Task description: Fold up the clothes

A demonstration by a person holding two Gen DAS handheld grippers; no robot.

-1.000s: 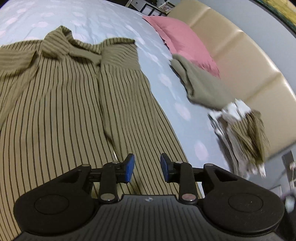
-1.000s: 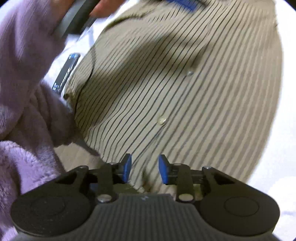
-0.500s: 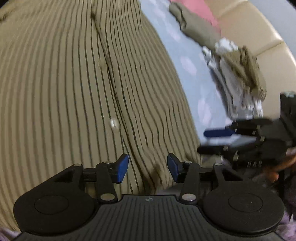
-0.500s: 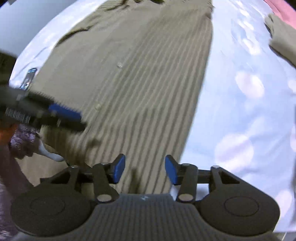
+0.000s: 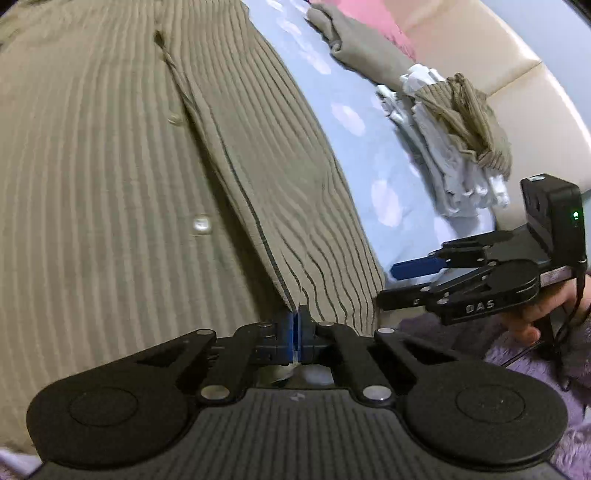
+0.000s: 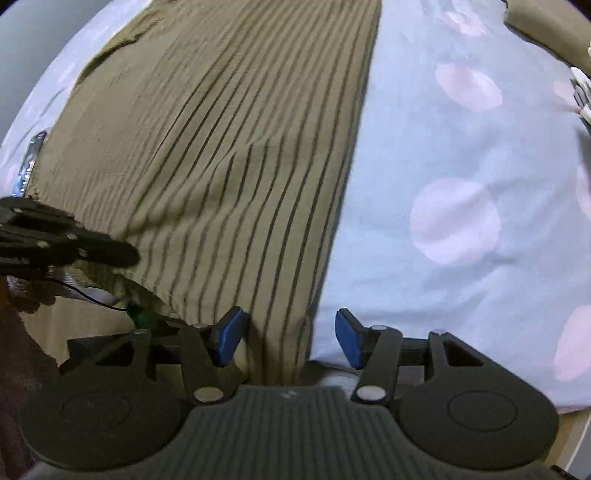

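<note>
An olive striped button shirt lies spread on a pale blue bed sheet. My left gripper is shut on the shirt's bottom hem at the button placket. My right gripper is open, its blue pads either side of the shirt's lower right hem corner, which lies between the fingers. The right gripper also shows in the left wrist view, at the shirt's hem edge. The left gripper shows at the left edge of the right wrist view.
Folded clothes are stacked at the right of the bed: an olive garment and a pile of white and olive items. A pink pillow lies against a beige headboard. A phone lies by the shirt's left side.
My left gripper has shut on the shirt's bottom hem. My right gripper has moved down to the hem corner, staying open. Both wrists dropped close to the fabric.
</note>
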